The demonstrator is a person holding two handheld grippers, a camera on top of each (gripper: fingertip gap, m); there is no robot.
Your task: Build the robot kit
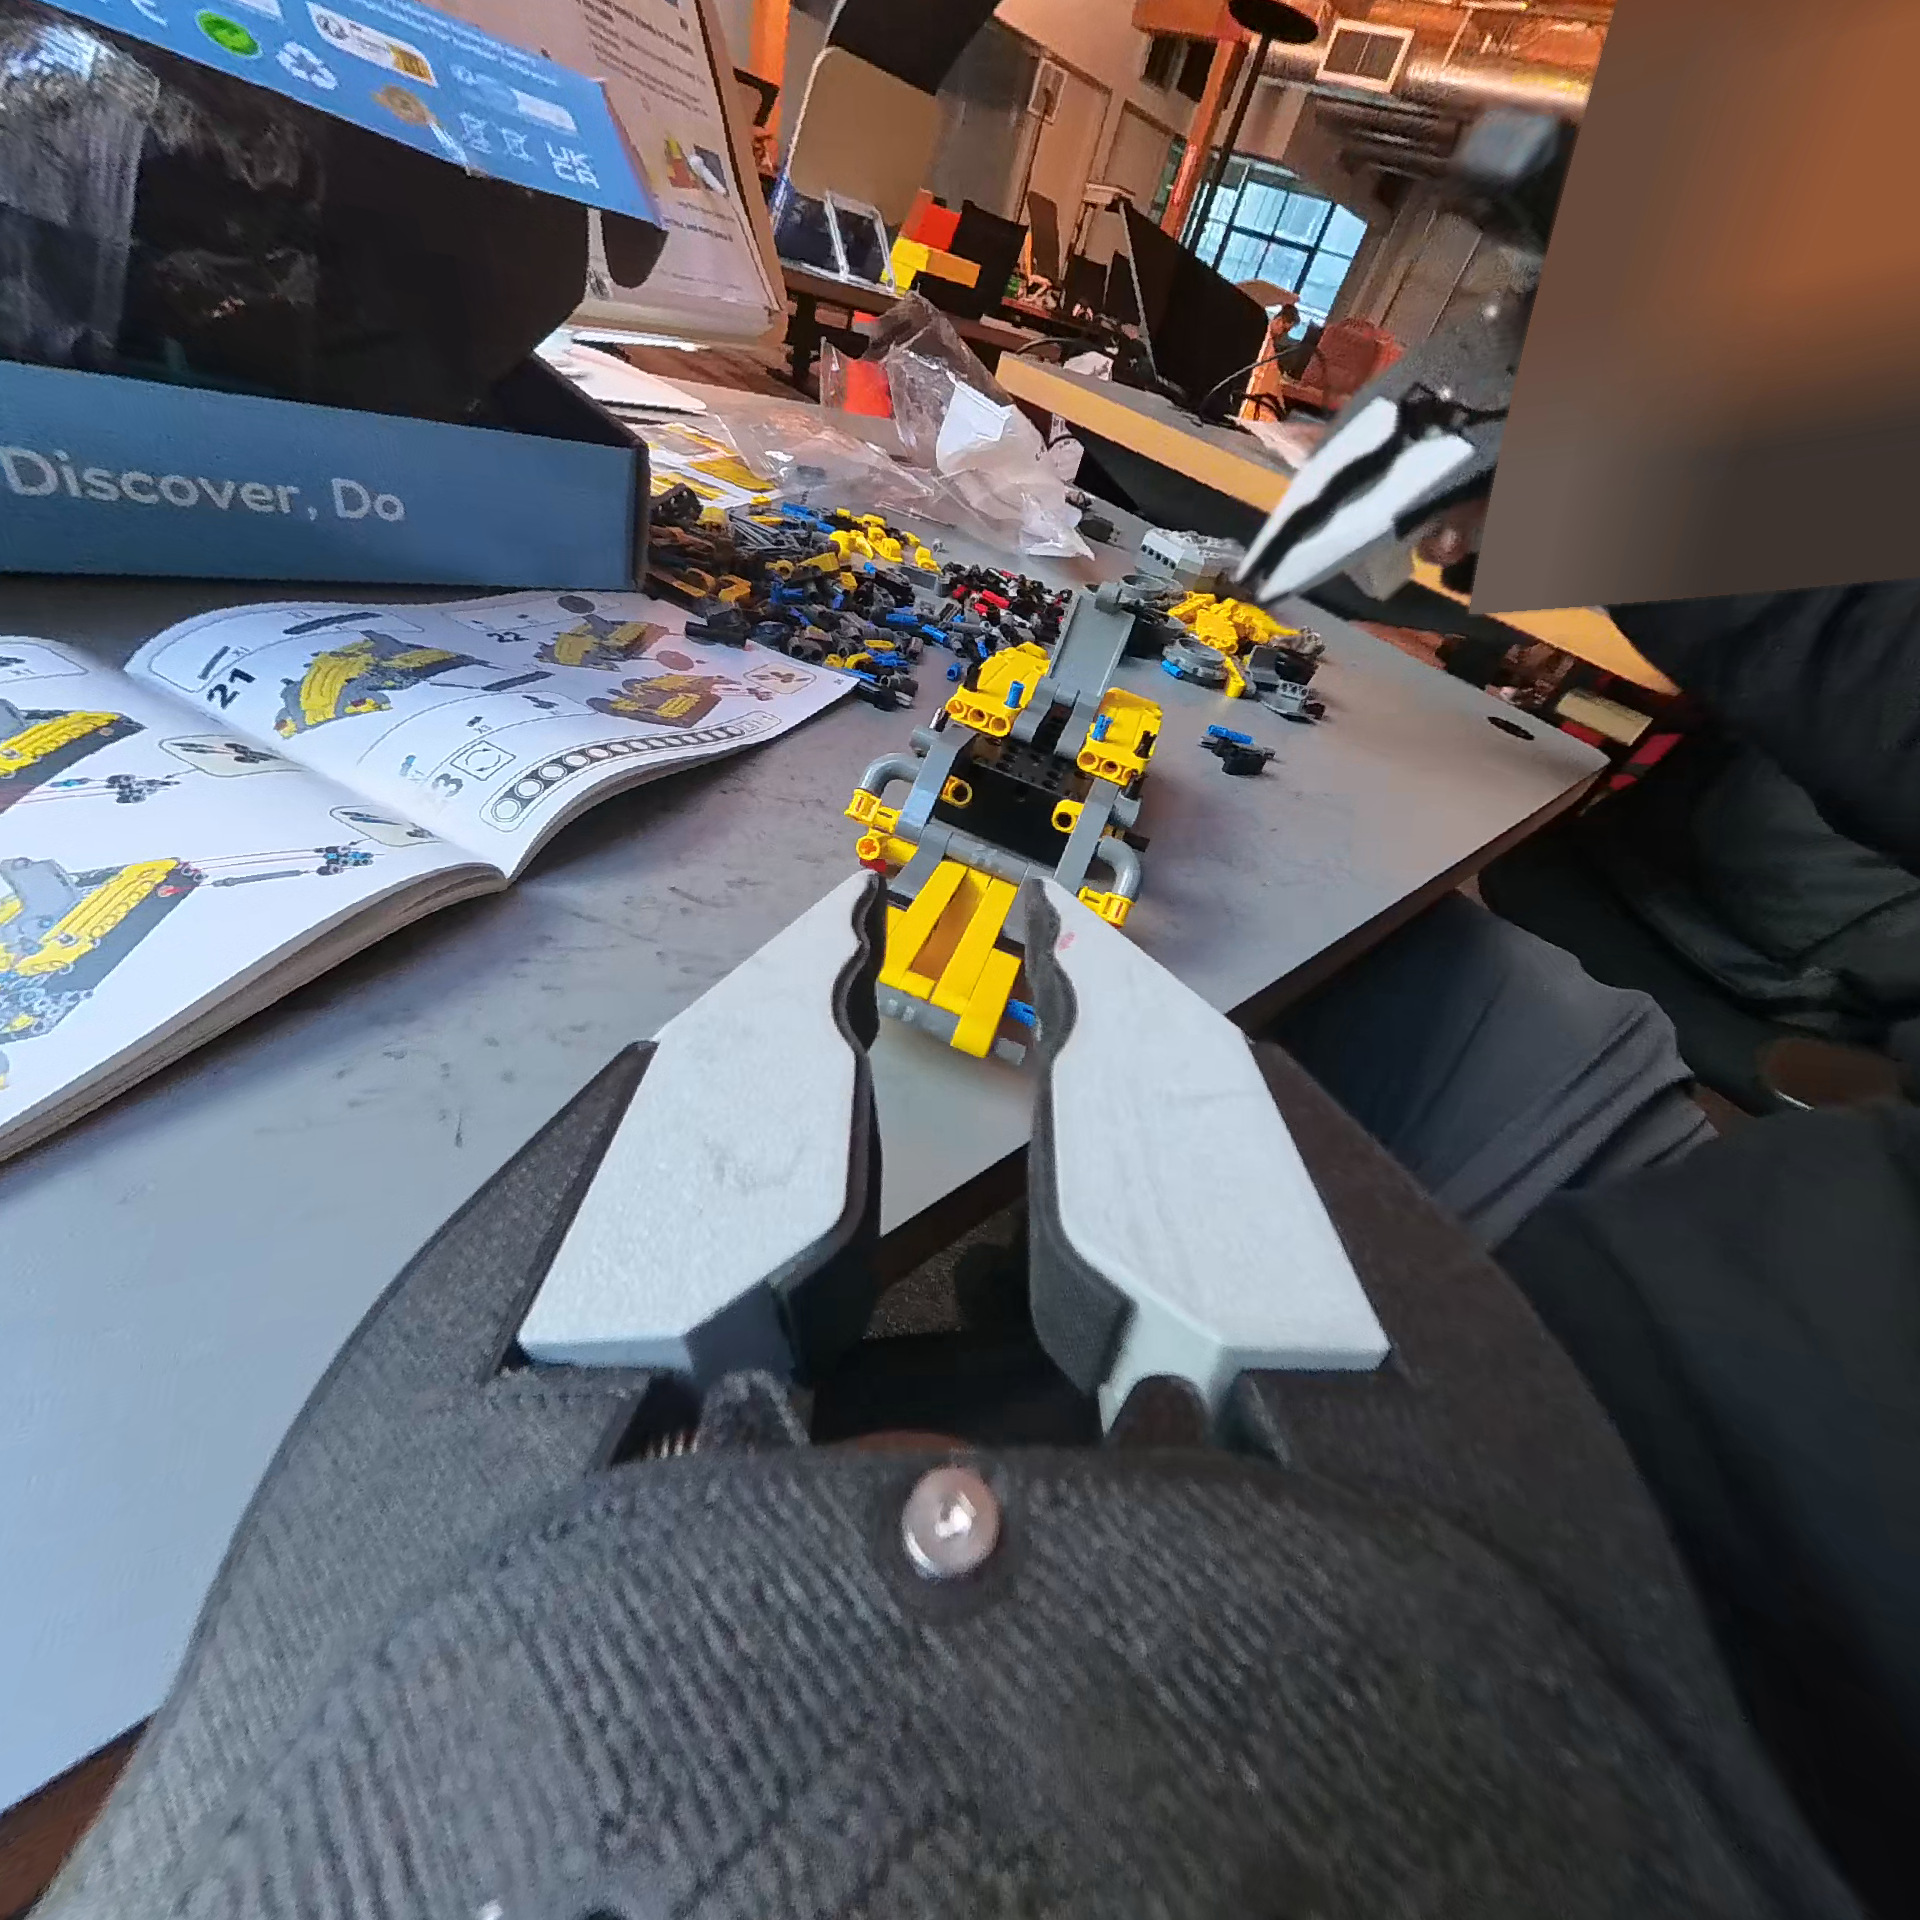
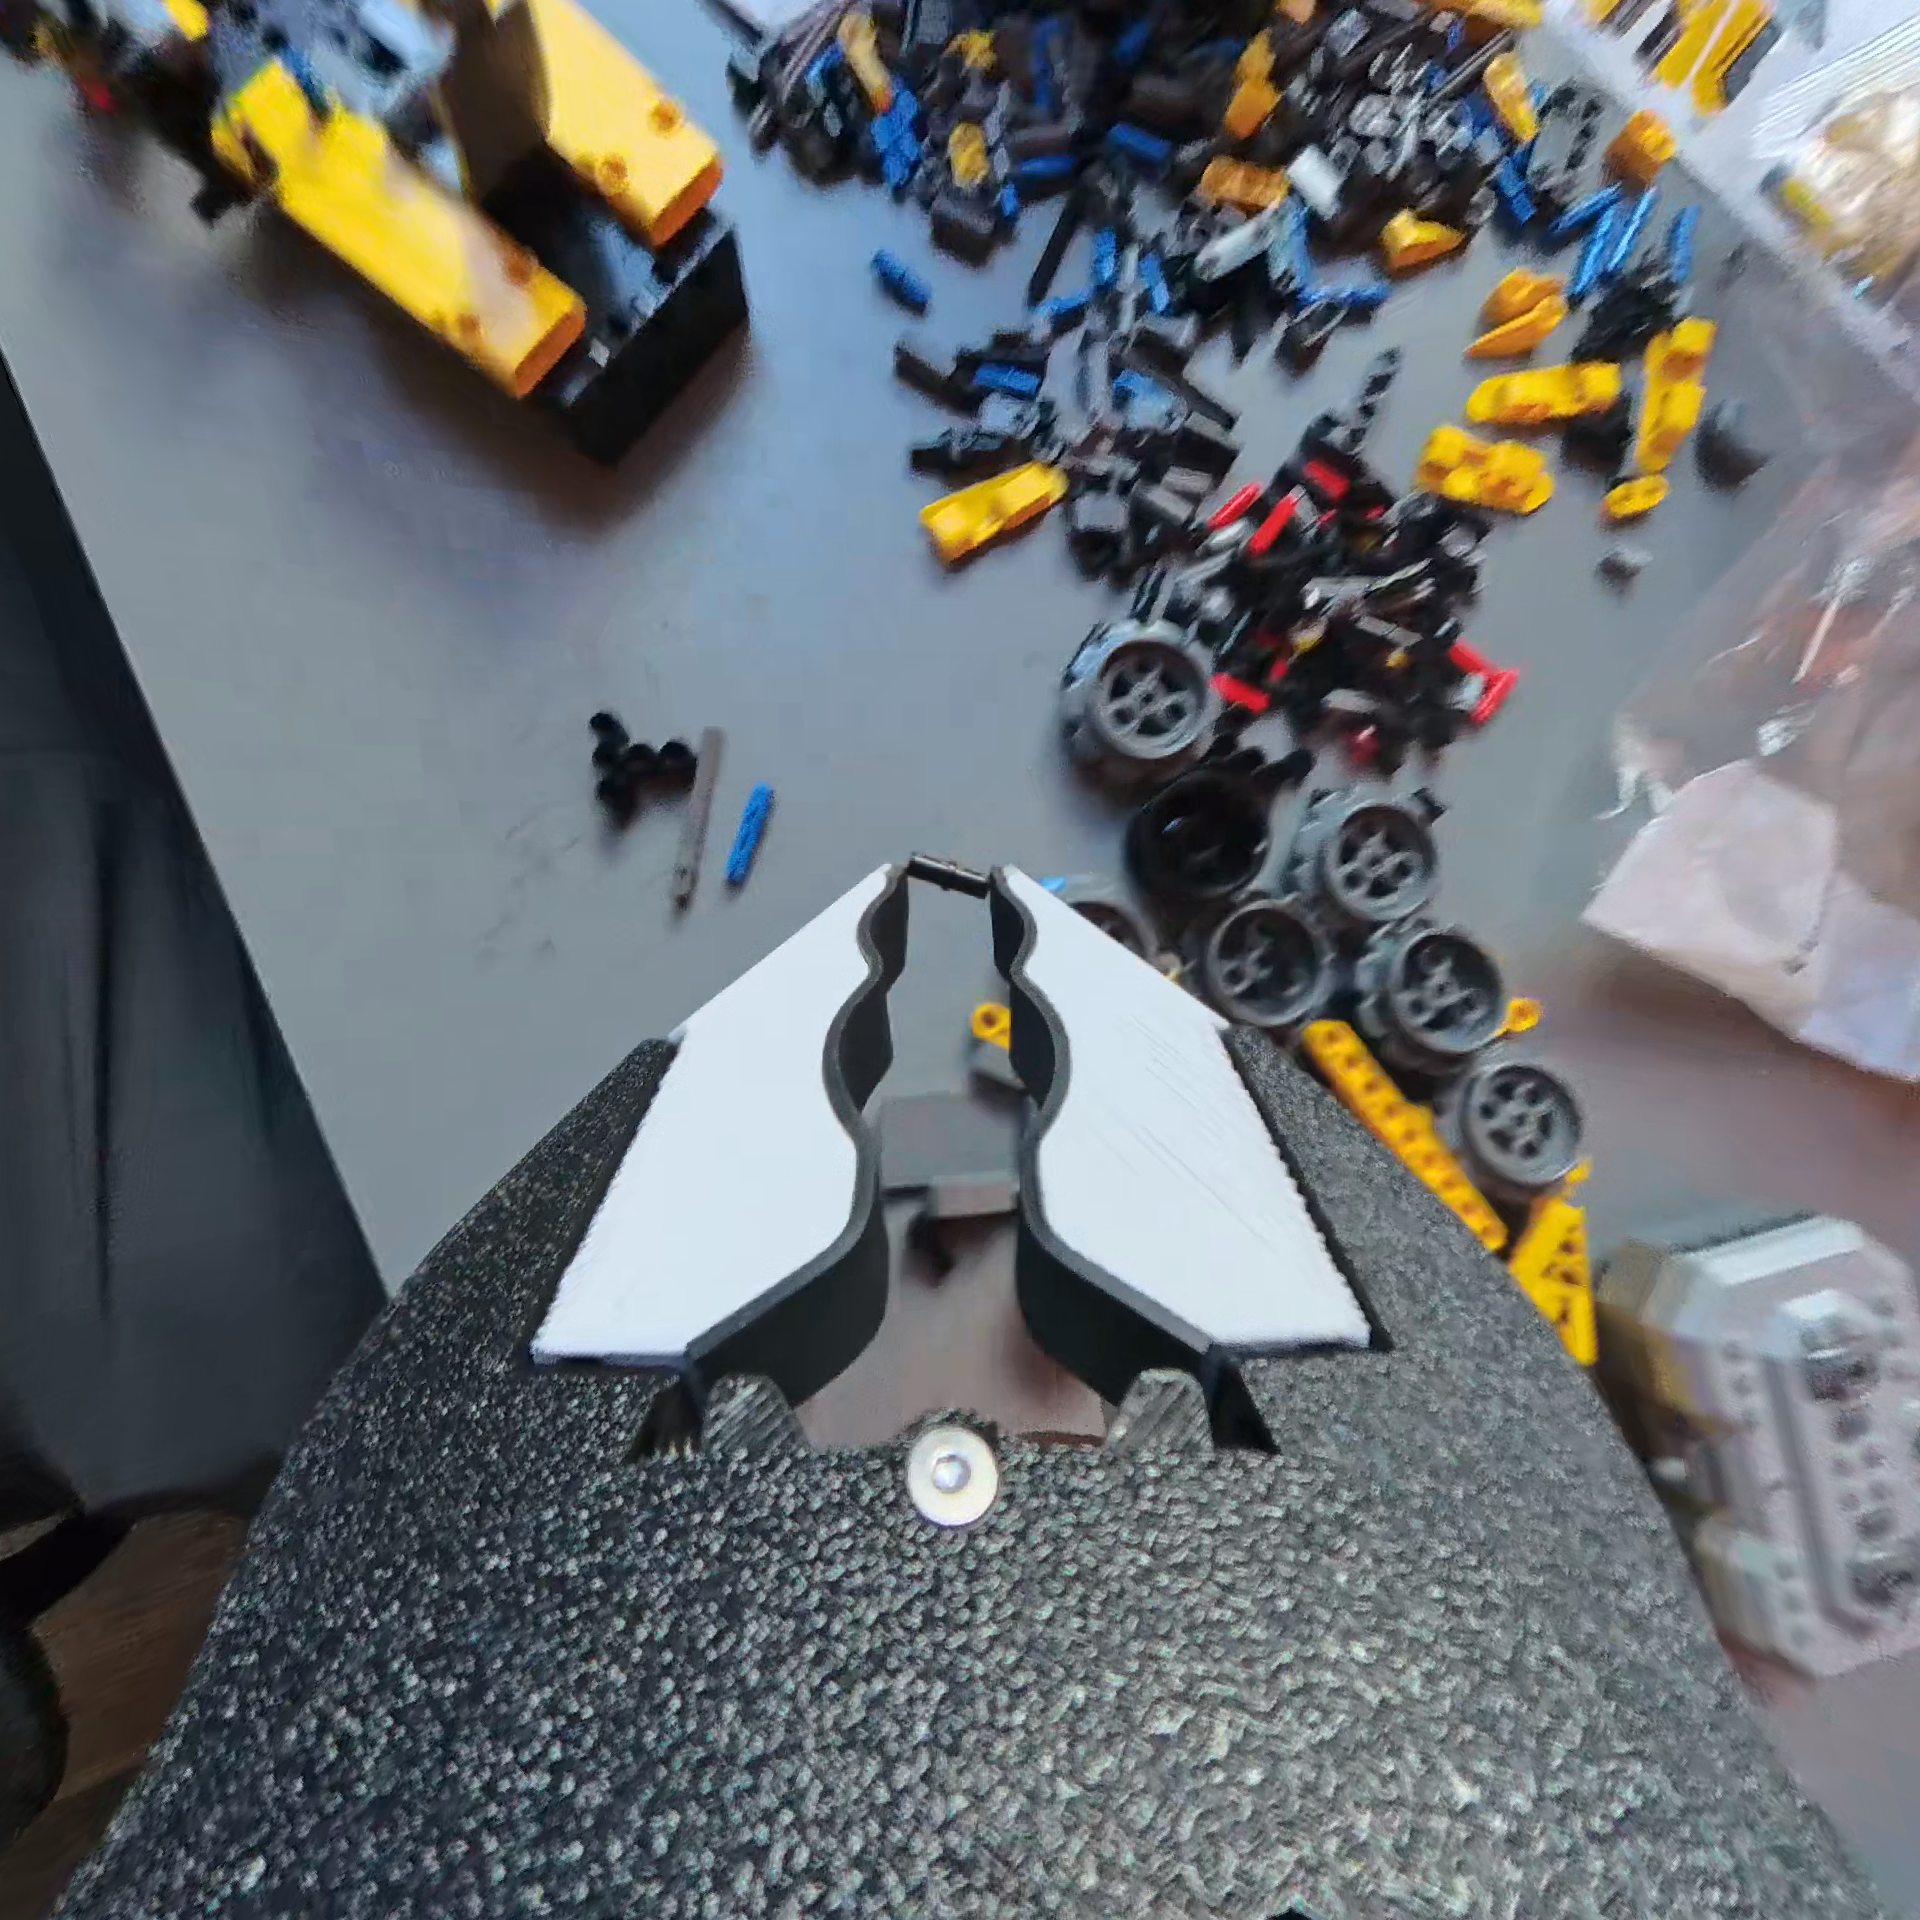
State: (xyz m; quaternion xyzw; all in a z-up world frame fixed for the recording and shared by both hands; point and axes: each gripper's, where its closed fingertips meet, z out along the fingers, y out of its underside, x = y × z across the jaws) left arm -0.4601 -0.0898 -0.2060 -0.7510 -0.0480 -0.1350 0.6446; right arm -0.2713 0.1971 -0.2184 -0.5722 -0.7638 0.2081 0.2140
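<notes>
Your right gripper [image 2: 945,876] pinches a tiny black plastic pin [image 2: 943,873] at its ends, above the grey worktop [image 2: 416,623]; it is light, stiff and slippery. Your left gripper [image 1: 954,891] clamps the yellow-and-grey brick-built model [image 1: 1013,790] near the worktop's edge.

Left gripper [image 1: 954,896] is straddling the near yellow end of the partly built yellow, grey and black brick model [image 1: 1013,821]; whether the fingers are touching it cannot be told. The model is lying flat, stretching straight ahead beyond the fingertips.

Right gripper [image 2: 945,875] is pinching a small black pin [image 2: 948,874] crosswise at its fingertips, above the table. Dark grey wheels [image 2: 1382,966] are lying just right of the tips; the loose brick pile [image 2: 1195,343] is spreading ahead and right.
</notes>
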